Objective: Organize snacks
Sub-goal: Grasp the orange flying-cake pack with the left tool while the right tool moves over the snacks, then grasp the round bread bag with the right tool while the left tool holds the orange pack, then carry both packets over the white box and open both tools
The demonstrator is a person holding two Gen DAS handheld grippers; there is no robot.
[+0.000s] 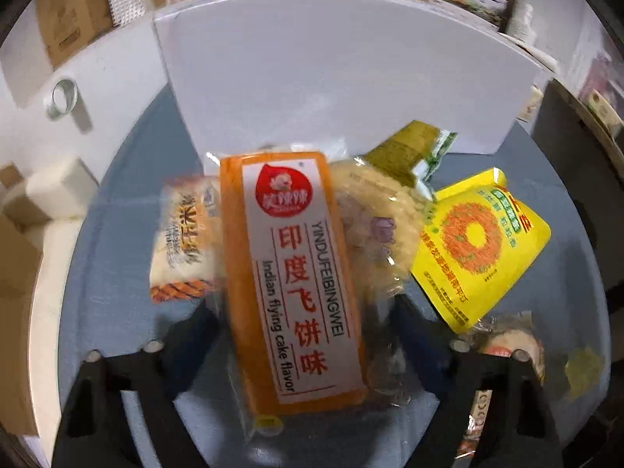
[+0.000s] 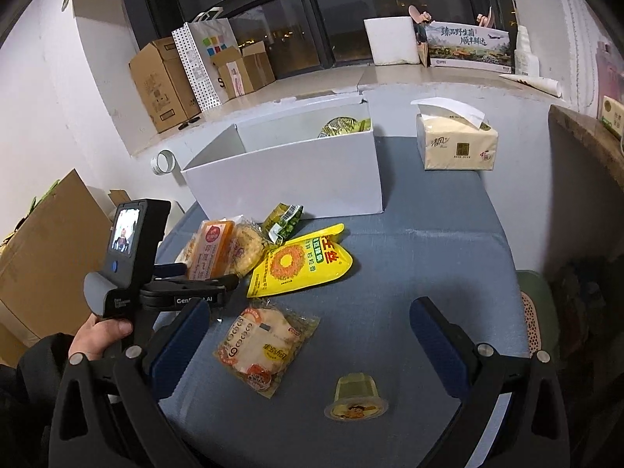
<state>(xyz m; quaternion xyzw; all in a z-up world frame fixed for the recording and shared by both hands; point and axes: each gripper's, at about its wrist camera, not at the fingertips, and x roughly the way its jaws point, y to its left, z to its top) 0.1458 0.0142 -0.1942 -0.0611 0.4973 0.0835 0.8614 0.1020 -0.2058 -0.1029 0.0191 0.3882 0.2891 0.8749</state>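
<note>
My left gripper (image 1: 300, 312) stands around a long orange "Indian flying cake flavor" pack (image 1: 292, 273), one finger on each side; I cannot tell whether the pads press it. The same pack shows in the right wrist view (image 2: 210, 249), with the left gripper (image 2: 195, 282) at its near end. Around it lie a pale round cake pack (image 1: 370, 226), a yellow pouch (image 1: 479, 245), a green pack (image 1: 413, 148) and a white-and-orange pack (image 1: 183, 238). My right gripper (image 2: 308, 335) is open and empty above a clear-wrapped pastry pack (image 2: 265, 347) and a jelly cup (image 2: 357, 397). A white box (image 2: 288, 171) stands behind, holding some snacks.
A tissue pack (image 2: 456, 140) sits at the back right of the blue-grey table (image 2: 429, 257). A roll of tape (image 2: 163, 162) lies left of the box. Cardboard boxes (image 2: 163, 82) stand on the ledge behind and at the left. A dark wooden edge (image 2: 585, 132) is at the right.
</note>
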